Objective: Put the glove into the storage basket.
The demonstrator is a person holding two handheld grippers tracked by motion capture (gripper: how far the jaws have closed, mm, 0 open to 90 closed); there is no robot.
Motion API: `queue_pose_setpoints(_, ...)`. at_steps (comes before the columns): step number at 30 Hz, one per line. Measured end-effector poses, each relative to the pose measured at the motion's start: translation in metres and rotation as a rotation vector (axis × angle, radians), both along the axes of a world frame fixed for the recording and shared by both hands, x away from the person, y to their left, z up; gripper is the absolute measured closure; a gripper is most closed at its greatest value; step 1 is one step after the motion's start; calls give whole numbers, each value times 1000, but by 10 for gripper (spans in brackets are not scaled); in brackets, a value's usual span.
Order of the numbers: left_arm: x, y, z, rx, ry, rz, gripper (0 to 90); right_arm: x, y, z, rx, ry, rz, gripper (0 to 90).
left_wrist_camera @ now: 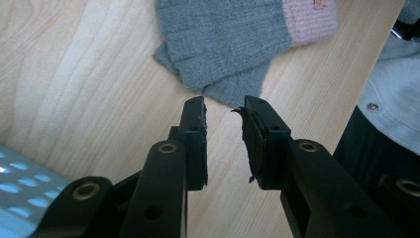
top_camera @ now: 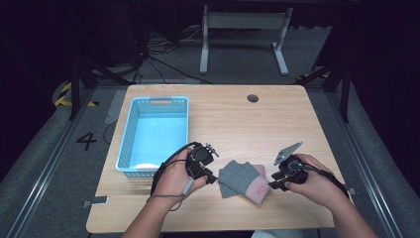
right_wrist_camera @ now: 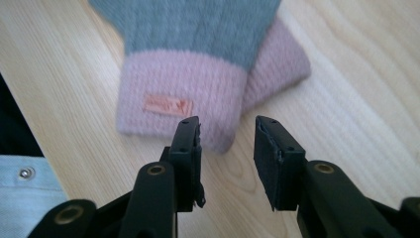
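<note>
Grey knit with pink cuffs: a pair of gloves [top_camera: 242, 181] lies flat on the wooden table [top_camera: 277, 119], stacked one on the other near the front edge, between the two hand-held tools. Finger ends point toward the person's left, cuffs toward the right. The upper glove carries a small label [right_wrist_camera: 168, 105] on its cuff [right_wrist_camera: 181, 89]; the lower glove's cuff shows offset beside it. Left gripper [top_camera: 212, 177] sits just beside the finger end of the gloves; in the left gripper view its jaws stand parted with bare tabletop between them, the tips close to the grey fingertips [left_wrist_camera: 233, 89], and contact there cannot be confirmed. Right gripper [top_camera: 272, 184] is at the cuff end; in the right gripper view its jaws are spread, one tip over the edge of the pink cuff, the other over bare wood, with nothing pinched. A frayed pad edge is visible on one left jaw. A light blue perforated basket [top_camera: 129, 148] stands on the table's left portion, just beyond the left hand [top_camera: 173, 181] and apart from the gloves. The right hand [top_camera: 317, 183] grips its tool from the right.
</note>
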State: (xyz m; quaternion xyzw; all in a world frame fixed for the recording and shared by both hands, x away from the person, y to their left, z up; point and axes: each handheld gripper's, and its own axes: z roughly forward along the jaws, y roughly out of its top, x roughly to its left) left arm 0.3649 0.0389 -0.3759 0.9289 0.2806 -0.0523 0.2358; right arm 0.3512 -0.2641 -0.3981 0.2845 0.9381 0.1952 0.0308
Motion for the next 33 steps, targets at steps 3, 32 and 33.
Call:
queue_pose_setpoints(3,1,-3,-4,7,9,-4,717,-2,-4,-7,-10,16,-3,626)
queue_pose_setpoints(32,8,-13,-21,33,31,-31,714,-1,-3,-20,-15,22,73,858)
queue_pose_setpoints(33,8,-14,-22,36,35,-28,714,-1,-2,-21,-18,22,72,860)
